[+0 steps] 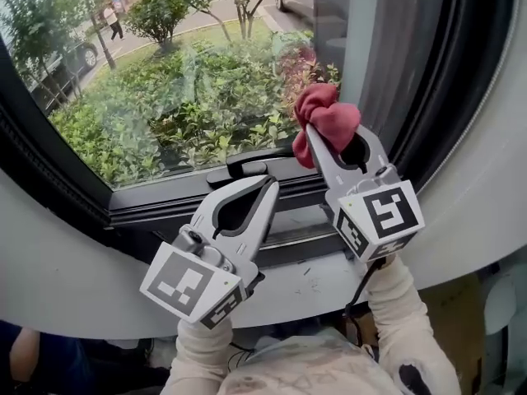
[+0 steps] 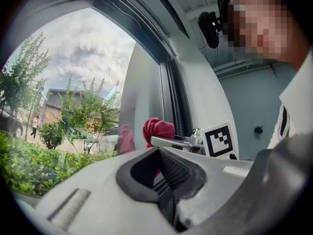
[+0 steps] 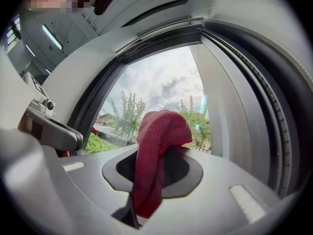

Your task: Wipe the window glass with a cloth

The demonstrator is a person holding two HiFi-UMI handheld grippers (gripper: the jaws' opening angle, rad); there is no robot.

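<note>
Right tool [image 1: 333, 135] is clamped on the red cloth [image 1: 325, 113]. Its own view shows the cloth [image 3: 159, 136] running down between the closed jaws, with a bunched wad sticking out past the tips. Left tool [image 1: 265, 186] has its jaws together with nothing between them; it sits low, near the window handle [image 1: 247, 167], well apart from the cloth.

Cloth position: up at the lower right corner of the window glass [image 1: 181, 89], close to the dark frame [image 1: 428, 81]. Left gripper view shows a reddish reflection in the pane just beside the wad, so it's very near the glass. Can't tell if it's actually touching.

Handling, my guess:
- The cloth looks like a soft, light, floppy knit. It should squash flat under pressure and drag a bit on the glass.
- The grip looks right as it is: the tail is pinched and the wad is out front, so fabric, not the hard jaw tips, should meet the pane.
- If the wad folds back, the plastic could scrape, so I'd keep the tool angled with the cloth leading.
- The glass is rigid and smooth, so moderate pressure should be enough.

Step in hand looks like the start of a stroke from this corner, with most of the pane left to cover.
</note>
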